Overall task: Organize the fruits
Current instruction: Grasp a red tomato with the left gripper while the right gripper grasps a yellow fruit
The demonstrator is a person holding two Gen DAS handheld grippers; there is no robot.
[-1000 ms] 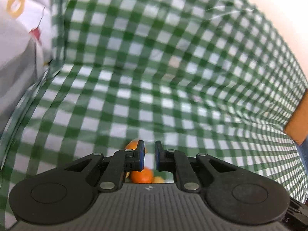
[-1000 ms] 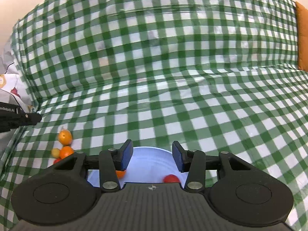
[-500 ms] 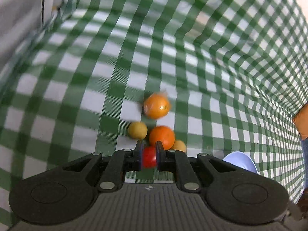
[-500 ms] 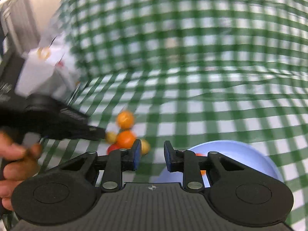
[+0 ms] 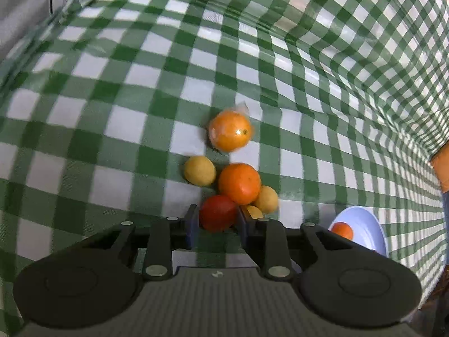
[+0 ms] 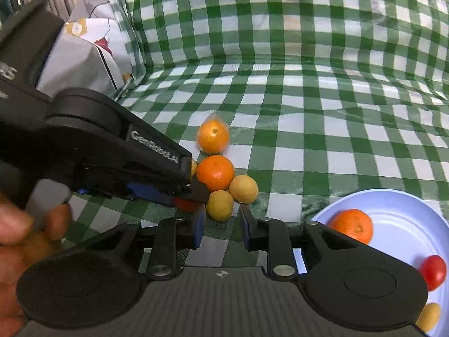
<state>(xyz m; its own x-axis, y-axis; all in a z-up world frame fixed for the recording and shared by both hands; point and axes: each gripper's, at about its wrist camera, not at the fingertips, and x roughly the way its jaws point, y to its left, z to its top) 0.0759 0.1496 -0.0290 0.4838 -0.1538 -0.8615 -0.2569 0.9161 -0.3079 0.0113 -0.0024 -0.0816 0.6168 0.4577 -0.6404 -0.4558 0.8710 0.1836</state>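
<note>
The left gripper (image 5: 215, 221) has just opened around the red tomato (image 5: 218, 213); the right gripper (image 6: 221, 226) is narrow, holding nothing.

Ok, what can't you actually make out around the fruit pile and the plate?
- Right wrist view: the small red tomato is mostly hidden by the left gripper.
- Left wrist view: the pale blue plate is half hidden behind the gripper body.
- Right wrist view: the plate's yellow fruit is cut off at the frame edge.
</note>
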